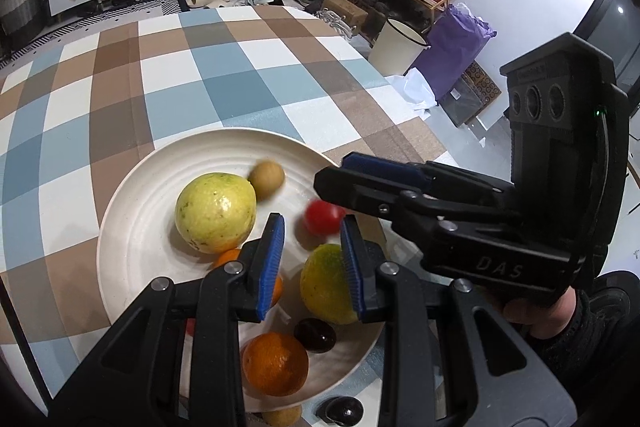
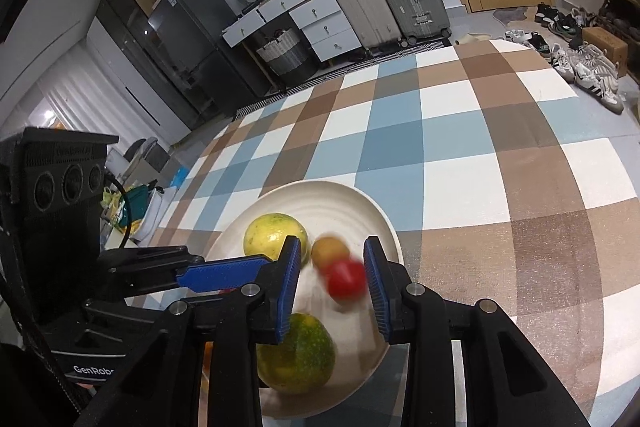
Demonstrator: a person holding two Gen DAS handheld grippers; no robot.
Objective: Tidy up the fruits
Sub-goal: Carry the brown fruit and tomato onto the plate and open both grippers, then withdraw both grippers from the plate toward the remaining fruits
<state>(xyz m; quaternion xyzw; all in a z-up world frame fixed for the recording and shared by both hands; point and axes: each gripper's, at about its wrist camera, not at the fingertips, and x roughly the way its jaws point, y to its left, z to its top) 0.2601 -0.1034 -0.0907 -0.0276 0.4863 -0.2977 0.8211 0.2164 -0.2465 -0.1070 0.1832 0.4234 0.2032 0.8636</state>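
Observation:
A white plate (image 1: 132, 227) on the checked tablecloth holds a large yellow guava (image 1: 215, 213), a small brown fruit (image 1: 267, 179), a blurred red tomato (image 1: 322, 217), a green-yellow citrus (image 1: 326, 285), an orange (image 1: 275, 363) and a dark plum (image 1: 315, 335). My left gripper (image 1: 312, 267) is open and empty above the plate. My right gripper (image 2: 332, 287) is open over the plate (image 2: 372, 211); the blurred tomato (image 2: 346, 281) lies free between its fingers. The right gripper's fingers (image 1: 360, 183) show in the left wrist view.
Another dark plum (image 1: 344, 409) and a small brown fruit (image 1: 282, 417) lie on the cloth by the plate's near rim. The checked table (image 2: 480, 147) stretches beyond the plate. Suitcases, drawers, a shoe rack and a bin stand on the floor around.

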